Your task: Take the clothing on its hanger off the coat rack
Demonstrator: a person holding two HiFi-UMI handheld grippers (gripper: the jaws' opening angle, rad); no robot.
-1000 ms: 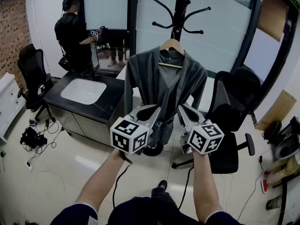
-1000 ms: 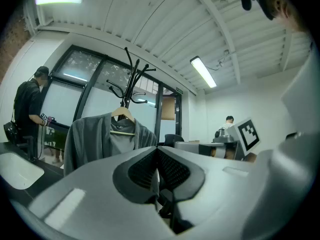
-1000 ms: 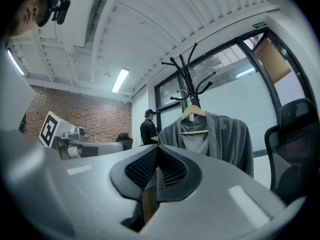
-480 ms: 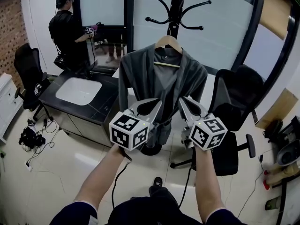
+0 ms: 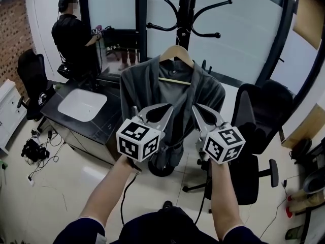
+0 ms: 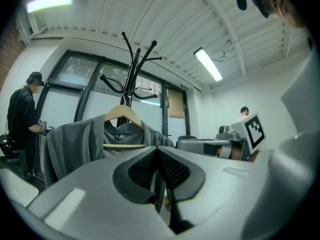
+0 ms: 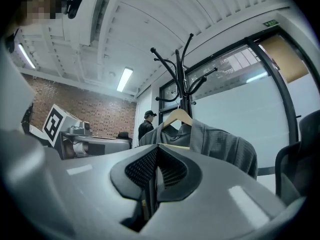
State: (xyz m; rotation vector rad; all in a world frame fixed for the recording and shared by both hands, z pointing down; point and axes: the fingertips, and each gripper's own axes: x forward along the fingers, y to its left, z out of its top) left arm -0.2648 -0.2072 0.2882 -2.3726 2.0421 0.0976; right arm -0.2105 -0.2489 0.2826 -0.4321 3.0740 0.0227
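1. My left tongs [image 6: 156, 150] are pressed together at the tips, with nothing between the pads.
2. My right tongs [image 7: 156, 147] are likewise closed and empty.
3. I hold both level, side by side at the height of the robe's lower half. I cannot tell whether either tip touches the cloth.
4. The grey robe [image 5: 172, 90] hangs on a wooden hanger [image 5: 176, 52], and the hanger sits on the black rack [image 5: 184, 14], in front of its pole.
5. The floor [image 5: 61, 187] is pale, glossy tile that reflects the lights. A tangle of cables [image 5: 40, 151] lies on it at the left.
6. Left of the robe stands a black counter [image 5: 109, 113] with a white sink [image 5: 81, 104] set into it.
7. One black office chair [image 5: 259, 131] stands just right of the robe. Another chair [image 5: 33, 83] is beyond the counter at the left.
8. Behind the rack are frosted windows [image 5: 233, 39] in black frames. A brick wall [image 5: 12, 29] closes the left side, with a white cabinet [image 5: 7, 111] below it.
9. A person in black [image 5: 73, 34] stands at the window behind the counter, facing away from me.
10. The ceiling is white, with a strip light [image 6: 207, 64].
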